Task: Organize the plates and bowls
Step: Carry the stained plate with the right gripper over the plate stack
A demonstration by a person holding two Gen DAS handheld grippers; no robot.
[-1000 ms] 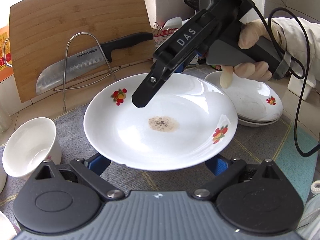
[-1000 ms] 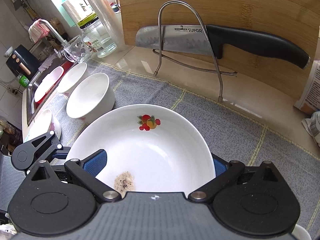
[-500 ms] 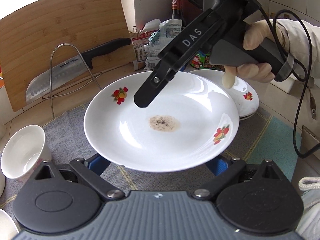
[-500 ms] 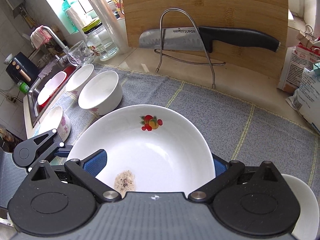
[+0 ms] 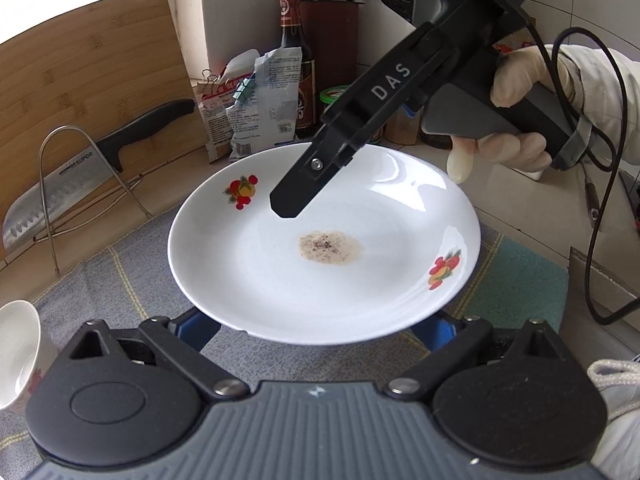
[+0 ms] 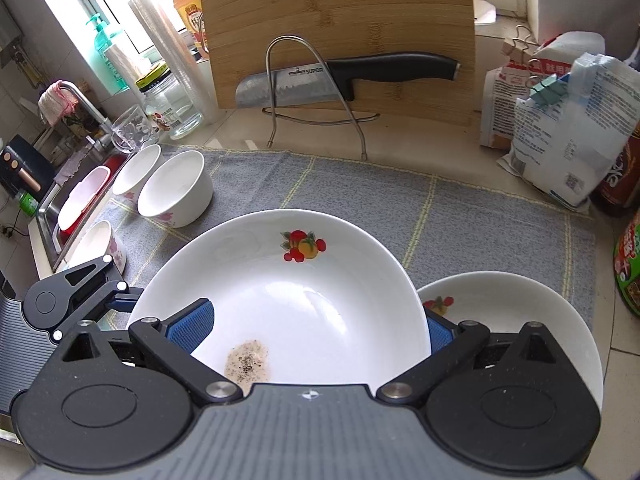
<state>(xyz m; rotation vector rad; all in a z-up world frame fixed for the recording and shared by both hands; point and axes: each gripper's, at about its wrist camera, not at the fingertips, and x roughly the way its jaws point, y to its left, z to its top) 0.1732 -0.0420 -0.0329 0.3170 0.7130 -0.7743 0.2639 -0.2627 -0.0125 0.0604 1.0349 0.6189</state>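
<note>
A white plate (image 6: 304, 312) with fruit motifs and a brown speckled smear is held in the air above a grey checked cloth (image 6: 460, 216) on the tabletop. In the right wrist view, the right claw (image 6: 316, 326) grips it: one blue pad (image 6: 188, 326) lies on the plate's upper face, the other is mostly hidden behind the far rim. In the left wrist view, the left claw (image 5: 316, 330) sits under the plate's near edge. Its blue fingers (image 5: 196, 328) are spread wide and largely covered by the plate, so contact is hard to judge.

A second plate (image 6: 516, 312) rests on the cloth just right of the held one, partly hidden behind the claw body. White bowls (image 6: 176, 188) stand at the left, one cut off by the frame. Behind, a knife (image 6: 344, 76) hangs in a wire stand (image 6: 276, 92) against a cutting board (image 6: 340, 12). A gloved hand (image 5: 516, 128) holds the right claw's handle.
</note>
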